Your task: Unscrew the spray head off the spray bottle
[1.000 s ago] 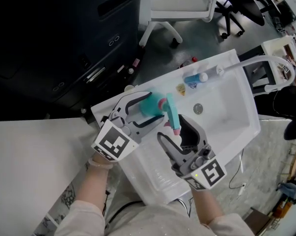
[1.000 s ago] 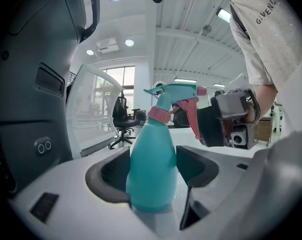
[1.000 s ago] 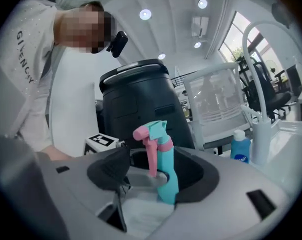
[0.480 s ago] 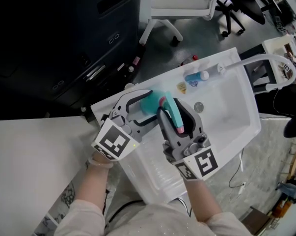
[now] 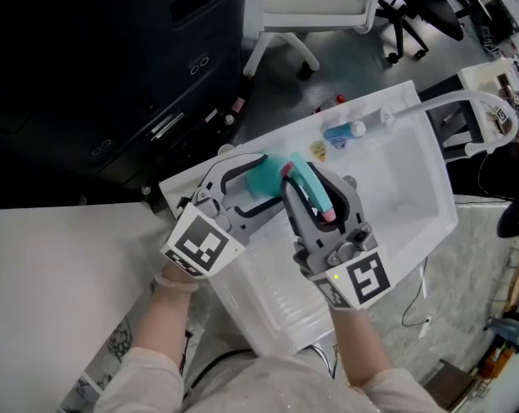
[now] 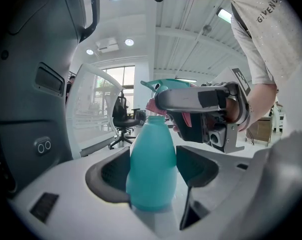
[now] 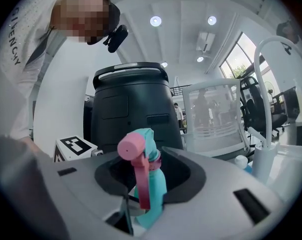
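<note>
- Left gripper (image 5: 261, 181) (image 6: 152, 168): jaws closed on the spray bottle (image 5: 259, 179) (image 6: 152, 169), one pad against each side of its teal belly.
- The spray bottle lies roughly level, held over the near left part of the white sink (image 5: 431, 170). Its neck points toward the right gripper.
- Spray head (image 5: 312, 188) (image 7: 142, 176): teal body with a pink nozzle and trigger, sitting on the bottle's neck.
- Right gripper (image 5: 314, 198) (image 7: 145, 184): jaws have just been closing. The spray head sits between them and they clamp it from both sides.
- The two grippers meet nearly tip to tip, with the bottle spanning the gap.
- A small blue bottle (image 5: 341, 134) lies on the sink's far rim, well apart.
</note>
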`<state>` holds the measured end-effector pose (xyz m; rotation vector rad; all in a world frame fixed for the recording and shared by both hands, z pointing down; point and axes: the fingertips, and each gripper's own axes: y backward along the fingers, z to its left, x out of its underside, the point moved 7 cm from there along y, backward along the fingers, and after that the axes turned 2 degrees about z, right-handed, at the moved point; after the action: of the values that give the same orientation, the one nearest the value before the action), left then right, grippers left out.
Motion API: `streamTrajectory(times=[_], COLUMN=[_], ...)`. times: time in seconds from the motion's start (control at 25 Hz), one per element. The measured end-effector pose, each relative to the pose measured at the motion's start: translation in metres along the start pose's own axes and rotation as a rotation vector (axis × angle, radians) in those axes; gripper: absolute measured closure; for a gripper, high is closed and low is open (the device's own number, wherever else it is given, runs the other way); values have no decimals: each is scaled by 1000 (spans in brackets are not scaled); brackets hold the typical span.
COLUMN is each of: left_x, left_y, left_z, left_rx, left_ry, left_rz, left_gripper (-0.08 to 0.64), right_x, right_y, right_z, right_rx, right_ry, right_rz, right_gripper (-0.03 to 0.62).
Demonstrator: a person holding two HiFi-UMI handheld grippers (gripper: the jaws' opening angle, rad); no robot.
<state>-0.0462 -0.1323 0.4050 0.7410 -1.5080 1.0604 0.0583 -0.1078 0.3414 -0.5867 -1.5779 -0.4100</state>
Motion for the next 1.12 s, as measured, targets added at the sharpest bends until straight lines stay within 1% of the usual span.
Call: streamTrajectory(times=[0.24,0.52,0.88,1.12], left_x=[1,1,3,-2], left_y=[0,-2,-4,-1], left_z=[0,1,-2,-2], left_rx=[-1,-19,-22,-41], left_ry=[4,3,-27,-36], left_rz=[2,-1,32,35], left_gripper=[270,268,267,267], right_x=[-14,-29,-45,-52], right_y=[5,9,12,15], right_z=[-2,-5,-3,-5], right_rx=[-10,-13,-22,-21], right_ry=[-19,-45,-34,-33], right_rz=[9,3,-6,-13], right_gripper=[456,457,457,457])
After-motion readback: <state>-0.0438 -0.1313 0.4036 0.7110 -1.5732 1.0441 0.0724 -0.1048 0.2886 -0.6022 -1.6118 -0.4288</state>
